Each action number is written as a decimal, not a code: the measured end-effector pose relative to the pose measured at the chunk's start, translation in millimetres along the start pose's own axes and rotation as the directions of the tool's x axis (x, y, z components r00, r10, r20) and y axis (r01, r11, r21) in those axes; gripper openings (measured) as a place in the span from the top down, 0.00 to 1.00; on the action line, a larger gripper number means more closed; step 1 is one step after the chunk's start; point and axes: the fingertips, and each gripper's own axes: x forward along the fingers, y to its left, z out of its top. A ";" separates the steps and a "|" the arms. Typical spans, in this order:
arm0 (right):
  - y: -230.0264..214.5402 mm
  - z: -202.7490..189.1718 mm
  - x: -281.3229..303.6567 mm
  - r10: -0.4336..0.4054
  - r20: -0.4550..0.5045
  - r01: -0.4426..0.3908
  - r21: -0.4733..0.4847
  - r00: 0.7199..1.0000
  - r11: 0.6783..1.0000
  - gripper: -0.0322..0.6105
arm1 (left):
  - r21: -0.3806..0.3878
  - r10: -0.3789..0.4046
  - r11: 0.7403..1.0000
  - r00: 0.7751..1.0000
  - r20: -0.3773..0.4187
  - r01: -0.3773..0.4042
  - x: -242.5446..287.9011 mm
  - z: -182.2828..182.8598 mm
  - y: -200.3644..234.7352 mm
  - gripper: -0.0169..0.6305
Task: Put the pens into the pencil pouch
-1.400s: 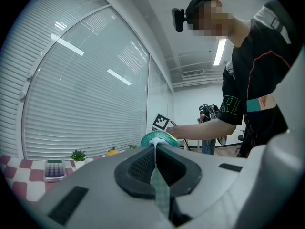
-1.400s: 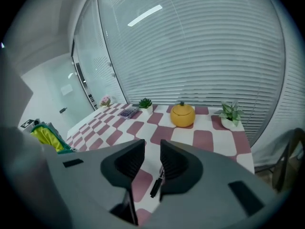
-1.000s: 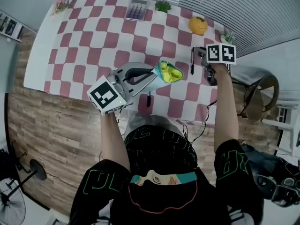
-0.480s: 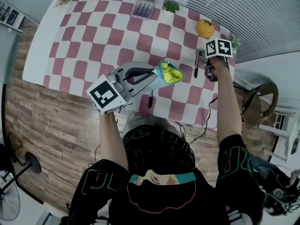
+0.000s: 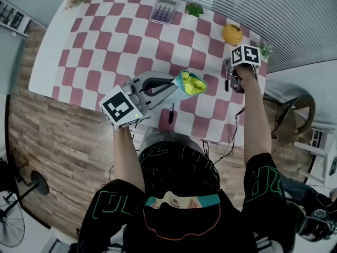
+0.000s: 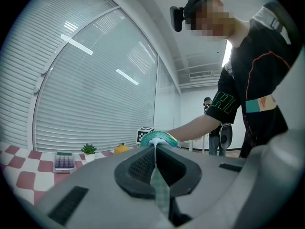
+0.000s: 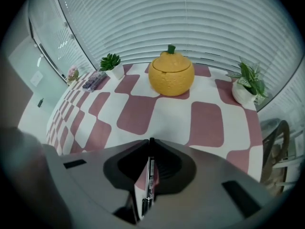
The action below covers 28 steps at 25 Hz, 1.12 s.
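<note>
My left gripper (image 5: pixel 176 88) is shut on a strip of the pencil pouch's (image 5: pixel 189 82) edge and holds it level above the table, its yellow inside showing. In the left gripper view the checked fabric runs between the pads up to the teal pouch (image 6: pixel 159 137). My right gripper (image 5: pixel 231 83) points steeply down at the table's right side. Its jaws are closing on a black pen (image 5: pixel 227 81); in the right gripper view this pen (image 7: pixel 149 175) stands between the pads of the right gripper (image 7: pixel 150 144). A second black pen (image 5: pixel 171 113) lies on the table below the pouch.
The checked table (image 5: pixel 105 46) carries an orange pumpkin-shaped jar (image 5: pixel 231 34), a calculator (image 5: pixel 163 10), a small plant (image 5: pixel 195 8) and a second potted plant (image 5: pixel 266 49) at the right corner. A chair (image 5: pixel 287 117) stands off the right edge.
The right gripper has sunk to the table over the black pen and its jaws have closed in round it. The left gripper with the pouch has kept still.
</note>
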 end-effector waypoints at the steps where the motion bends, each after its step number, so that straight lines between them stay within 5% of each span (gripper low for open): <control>1: 1.2 0.7 -1.8 0.008 0.013 -0.008 0.005 1.000 1.000 0.89 | 0.000 0.000 1.000 1.000 -0.002 0.000 0.2 0.0 0.3 0.98; 7: 11.0 10.7 -23.8 0.080 0.141 -0.083 0.013 0.987 0.997 0.89 | 0.009 -0.006 1.000 1.000 -0.017 0.007 2.4 1.1 -1.2 0.97; 13: 22.3 21.6 -61.9 0.162 0.310 -0.177 0.020 0.937 0.984 0.89 | 0.031 -0.009 0.999 1.000 -0.028 0.010 5.1 8.2 -4.9 0.98; 22: 25.2 24.0 -116.8 0.210 0.488 -0.243 0.004 0.847 0.970 0.89 | 0.064 -0.015 0.998 0.999 -0.041 0.018 11.2 18.0 -12.3 0.98; 28: 26.2 25.0 -157.6 0.239 0.613 -0.286 -0.023 0.753 0.958 0.89 | 0.080 -0.022 0.996 0.999 -0.037 0.025 18.4 24.6 -18.0 0.98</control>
